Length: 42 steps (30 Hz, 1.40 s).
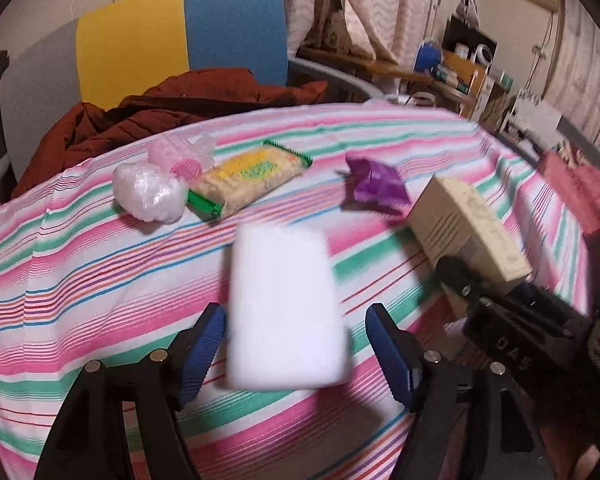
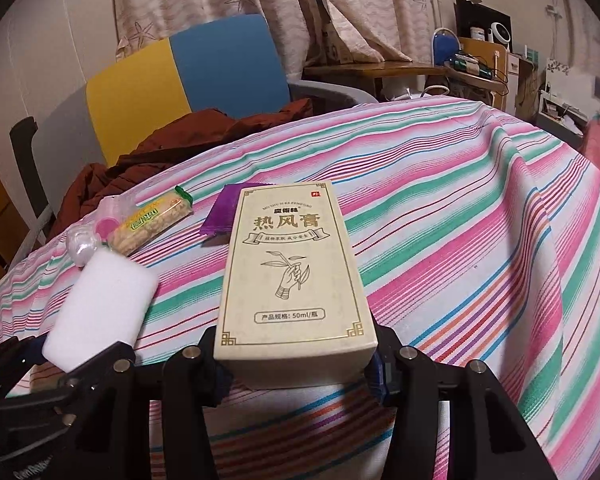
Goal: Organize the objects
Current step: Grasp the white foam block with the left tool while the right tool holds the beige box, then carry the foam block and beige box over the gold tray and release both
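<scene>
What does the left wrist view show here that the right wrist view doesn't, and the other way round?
Only the left wrist view: the left gripper with its blue fingers standing apart from the white sponge block between them, and a pink cloth at the table's far right.

Only the right wrist view: the printed top of the cream box, with its hand-and-sprig drawing, clamped in the right gripper.

Both: the sponge block, the box, the purple sachet, the green-ended snack bar, the striped tablecloth, and the blue-and-yellow chair.
</scene>
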Motion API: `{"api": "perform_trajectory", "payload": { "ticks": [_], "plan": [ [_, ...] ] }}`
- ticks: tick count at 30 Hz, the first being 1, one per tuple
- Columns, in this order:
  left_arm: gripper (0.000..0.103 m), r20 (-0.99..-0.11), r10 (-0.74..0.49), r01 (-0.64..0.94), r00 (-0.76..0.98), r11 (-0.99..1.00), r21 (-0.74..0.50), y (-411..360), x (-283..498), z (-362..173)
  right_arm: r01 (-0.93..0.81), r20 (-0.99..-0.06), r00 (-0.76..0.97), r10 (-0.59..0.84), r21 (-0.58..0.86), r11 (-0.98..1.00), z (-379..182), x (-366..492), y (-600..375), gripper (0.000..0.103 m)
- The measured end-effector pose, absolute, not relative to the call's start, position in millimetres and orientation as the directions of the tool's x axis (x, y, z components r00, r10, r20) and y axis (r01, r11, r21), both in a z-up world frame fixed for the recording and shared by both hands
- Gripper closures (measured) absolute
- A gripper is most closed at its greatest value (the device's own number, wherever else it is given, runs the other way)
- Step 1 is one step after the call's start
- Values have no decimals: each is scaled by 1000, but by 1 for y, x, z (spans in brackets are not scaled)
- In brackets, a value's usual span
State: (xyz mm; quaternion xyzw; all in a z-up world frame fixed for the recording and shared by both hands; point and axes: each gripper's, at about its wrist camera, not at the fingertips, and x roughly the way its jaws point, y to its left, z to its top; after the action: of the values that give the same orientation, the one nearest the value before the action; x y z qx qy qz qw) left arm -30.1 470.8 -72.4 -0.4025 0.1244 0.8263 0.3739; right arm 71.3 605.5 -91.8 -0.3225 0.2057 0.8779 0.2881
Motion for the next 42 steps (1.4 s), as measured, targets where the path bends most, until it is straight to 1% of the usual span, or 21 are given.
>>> {"api": "perform_trajectory", "payload": {
  "ticks": [2,4,9,12,16,19,20,21,22,23,26,33,40,42],
  "plan": [
    [25,-741,530,-709,-413,-698,-105,466,-31,-69,-642,-683,-626,377,177,-746,-92,72,606,50],
    [24,-751,516,-702,-411,-705,-101,469,-36,-69,-645,-681,-627,378,182,-742,-92,72,607,50],
    [25,-798,441,-689,-411,-723,-45,484,-44,-83,-647,-682,-622,384,172,-743,-93,71,605,50],
    [28,-792,434,-686,-430,-727,-26,485,-44,-86,-648,-682,-621,386,169,-743,-94,71,605,50],
    [28,-793,423,-696,-438,-718,1,488,-41,-89,-650,-683,-615,394,158,-743,-93,70,604,50],
    [28,-788,446,-699,-424,-715,-29,483,-44,-89,-652,-684,-612,397,151,-743,-93,71,604,50],
    [30,-785,455,-701,-420,-713,-38,481,-44,-88,-652,-683,-612,399,151,-743,-93,71,604,50],
    [39,-778,464,-697,-423,-716,-48,477,-45,-87,-653,-682,-612,400,151,-742,-93,71,604,50],
    [44,-772,475,-691,-422,-720,-65,473,-46,-86,-655,-682,-611,402,150,-741,-93,71,604,50],
    [46,-766,491,-688,-415,-720,-89,469,-48,-86,-656,-682,-610,404,149,-740,-93,71,604,50],
    [46,-742,546,-684,-389,-710,-164,451,-49,-84,-660,-681,-605,414,137,-739,-92,71,603,50],
    [46,-711,558,-655,-428,-734,-182,412,-38,-81,-652,-659,-622,423,137,-746,-87,75,598,50],
    [46,-687,558,-626,-465,-756,-191,371,-30,-82,-620,-618,-644,450,77,-781,-76,77,570,50],
    [46,-682,564,-611,-466,-762,-212,360,-30,-81,-603,-610,-654,447,63,-796,-73,78,558,50]
  ]
}}
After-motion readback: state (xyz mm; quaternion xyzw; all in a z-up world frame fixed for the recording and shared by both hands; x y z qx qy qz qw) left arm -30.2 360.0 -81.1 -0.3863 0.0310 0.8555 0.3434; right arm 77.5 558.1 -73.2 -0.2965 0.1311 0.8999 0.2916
